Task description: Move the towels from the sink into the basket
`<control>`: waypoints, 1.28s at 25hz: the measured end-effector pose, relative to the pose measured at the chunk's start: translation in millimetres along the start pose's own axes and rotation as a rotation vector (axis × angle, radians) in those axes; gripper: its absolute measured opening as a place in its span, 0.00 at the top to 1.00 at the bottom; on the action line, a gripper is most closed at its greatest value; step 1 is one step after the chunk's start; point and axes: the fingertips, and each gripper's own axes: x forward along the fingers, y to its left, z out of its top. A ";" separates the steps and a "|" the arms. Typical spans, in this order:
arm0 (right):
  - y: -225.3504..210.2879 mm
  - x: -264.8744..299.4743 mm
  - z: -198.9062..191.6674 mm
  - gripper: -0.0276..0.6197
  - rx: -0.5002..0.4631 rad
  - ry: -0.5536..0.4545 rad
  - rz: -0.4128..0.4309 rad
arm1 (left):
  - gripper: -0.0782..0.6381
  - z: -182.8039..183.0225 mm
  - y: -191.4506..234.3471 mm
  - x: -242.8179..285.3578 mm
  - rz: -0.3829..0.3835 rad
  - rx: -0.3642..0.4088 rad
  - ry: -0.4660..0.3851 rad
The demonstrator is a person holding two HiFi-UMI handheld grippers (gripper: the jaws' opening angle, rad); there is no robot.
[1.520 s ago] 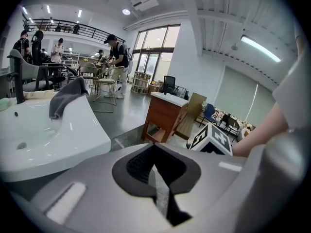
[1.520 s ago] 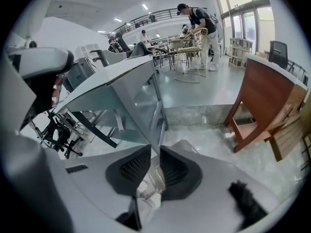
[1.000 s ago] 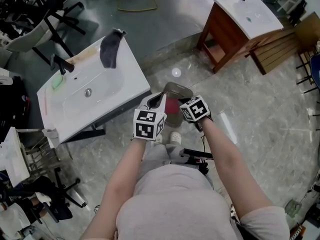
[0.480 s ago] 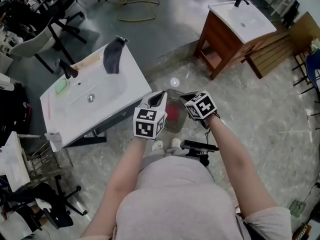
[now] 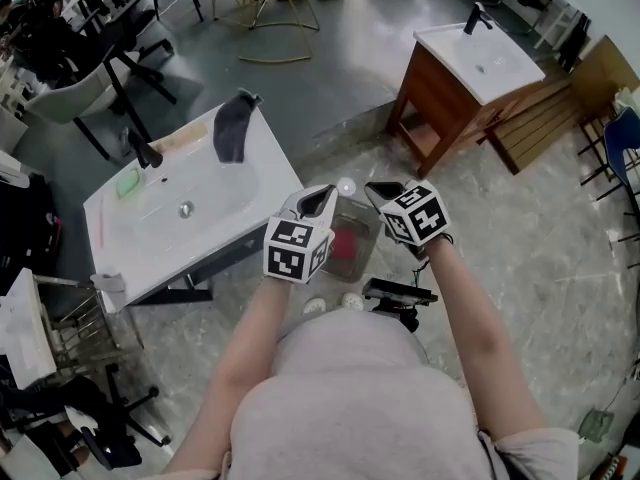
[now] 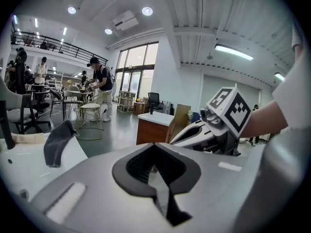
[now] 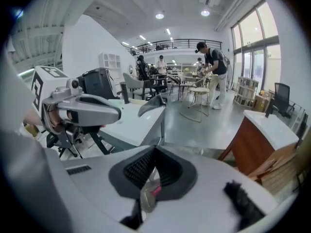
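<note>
A white rectangular sink counter (image 5: 205, 230) is standing at the left, carrying a black tap (image 5: 144, 150) and a small green block (image 5: 127, 182) beside the basin. A dark grey towel (image 5: 235, 128) is lying draped over the counter's far corner, outside the basin. The left gripper (image 5: 322, 194) is hovering above the floor with its jaws pressed together and nothing between them. Just beyond and between the two grippers, a translucent grey basket (image 5: 372, 230) is sitting on the floor, and a red towel (image 5: 345, 243) is lying inside it. The right gripper (image 5: 380, 192) is hovering beside the left one, likewise clenched and empty. A brown wooden vanity with a white basin top (image 5: 440, 93) is standing at the far right.
</note>
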 end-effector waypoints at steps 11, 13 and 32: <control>12.5 -49.0 89.0 0.93 0.000 -0.316 -0.099 | 0.88 55.3 4.5 -13.8 0.014 0.024 -0.122; 18.8 -55.1 98.6 0.93 -0.017 -0.346 -0.104 | 0.88 62.7 7.8 -17.7 0.028 0.022 -0.145; 44.2 -98.8 148.1 0.93 -0.103 -0.707 -0.254 | 0.88 121.9 16.3 -69.7 0.192 0.125 -0.440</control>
